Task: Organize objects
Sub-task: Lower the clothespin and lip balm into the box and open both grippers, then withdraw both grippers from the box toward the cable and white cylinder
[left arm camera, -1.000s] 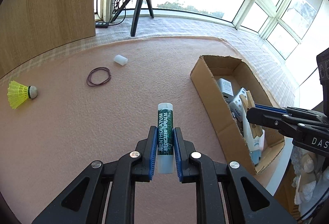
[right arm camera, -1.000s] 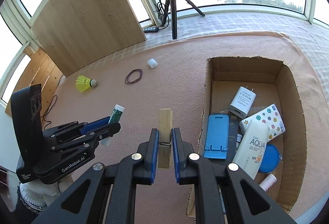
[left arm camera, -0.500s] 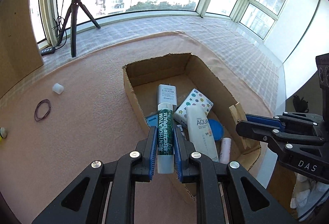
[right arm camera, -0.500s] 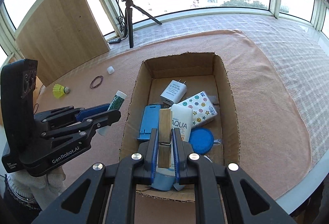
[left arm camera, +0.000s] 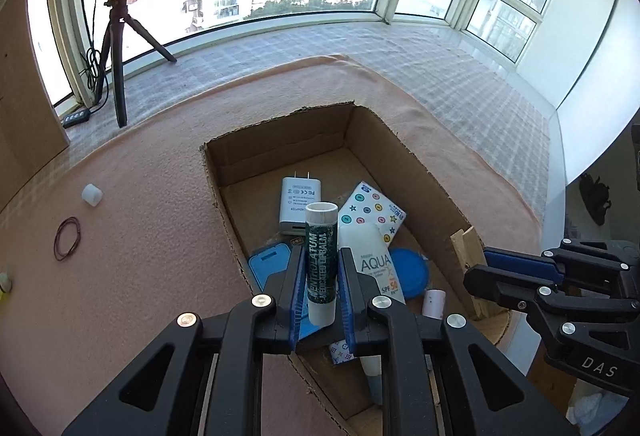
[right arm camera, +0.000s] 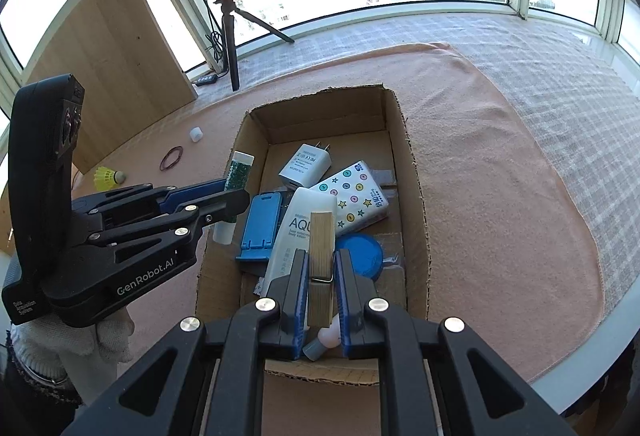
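My left gripper (left arm camera: pixel 320 272) is shut on a green lip balm tube (left arm camera: pixel 320 256) and holds it above the near left part of the open cardboard box (left arm camera: pixel 280 131). My right gripper (right arm camera: pixel 321 276) is shut on a wooden clothespin (right arm camera: pixel 321 260) over the box's near end (right arm camera: pixel 416 175). The box holds a white charger (right arm camera: pixel 306 163), a star-patterned pack (right arm camera: pixel 356 195), a white AQUA sunscreen tube (right arm camera: pixel 296 232), a blue phone stand (right arm camera: pixel 260 224) and a blue round lid (right arm camera: pixel 360 256). The left gripper with the tube (right arm camera: pixel 236 175) shows at the box's left wall in the right wrist view.
On the pink cloth left of the box lie a white cap (left arm camera: pixel 91 194), a dark rubber band (left arm camera: pixel 68 238) and a yellow shuttlecock (right arm camera: pixel 107 177). A ring light tripod (right arm camera: pixel 230 47) stands at the back by the window. A wooden panel (right arm camera: pixel 108 55) stands at the far left.
Both grippers have moved from the cloth to over the box, each still holding its object. The left gripper has swung right, away from the shuttlecock and rubber band.
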{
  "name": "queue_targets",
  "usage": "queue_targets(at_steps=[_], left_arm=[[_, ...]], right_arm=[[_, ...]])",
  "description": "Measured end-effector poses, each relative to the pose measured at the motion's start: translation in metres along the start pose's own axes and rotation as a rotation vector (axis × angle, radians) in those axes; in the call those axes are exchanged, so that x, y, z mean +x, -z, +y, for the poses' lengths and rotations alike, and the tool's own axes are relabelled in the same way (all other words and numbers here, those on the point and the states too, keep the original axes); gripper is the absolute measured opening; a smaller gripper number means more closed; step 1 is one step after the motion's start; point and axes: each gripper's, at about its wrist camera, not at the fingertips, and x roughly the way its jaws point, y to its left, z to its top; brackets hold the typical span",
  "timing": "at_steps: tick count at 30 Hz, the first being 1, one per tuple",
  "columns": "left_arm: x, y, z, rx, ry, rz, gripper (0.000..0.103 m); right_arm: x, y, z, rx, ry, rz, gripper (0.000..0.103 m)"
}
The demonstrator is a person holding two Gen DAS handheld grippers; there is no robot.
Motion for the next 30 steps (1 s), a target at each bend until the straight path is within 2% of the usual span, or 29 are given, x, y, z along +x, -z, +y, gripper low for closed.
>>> queue_targets(at_steps=[1,2,3,4,5,15,22,30], left_arm=[[0.001,0.000,0.000,0.000,-0.003,0.008,0.030],[0.002,-0.001,0.000,-0.002,-0.006,0.014,0.051],[0.001,-0.001,0.001,-0.005,-0.008,0.010,0.062],[0.001,-0.001,0.001,-0.005,-0.009,0.004,0.062],[0.000,-0.001,0.002,-0.006,-0.010,0.004,0.062],[-0.007,0.006,0.019,-0.038,-0.019,-0.001,0.062],[-0.019,0.018,0.037,-0.074,-0.034,-0.001,0.062],[-0.039,0.034,0.061,-0.120,-0.060,-0.010,0.062]], right_arm=[[0.000,0.000,-0.001,0.002,-0.005,0.000,0.017],[-0.001,0.000,-0.001,0.005,-0.008,0.000,0.028],[-0.002,-0.001,-0.002,0.010,-0.009,-0.008,0.035],[-0.004,-0.001,-0.003,0.015,-0.009,-0.018,0.052],[-0.006,-0.001,-0.003,0.018,-0.014,-0.029,0.059],[-0.009,-0.001,0.002,0.016,-0.021,-0.057,0.059],[-0.015,0.000,0.004,0.055,-0.053,-0.133,0.059],[-0.015,-0.002,0.020,0.049,-0.081,-0.166,0.059]])
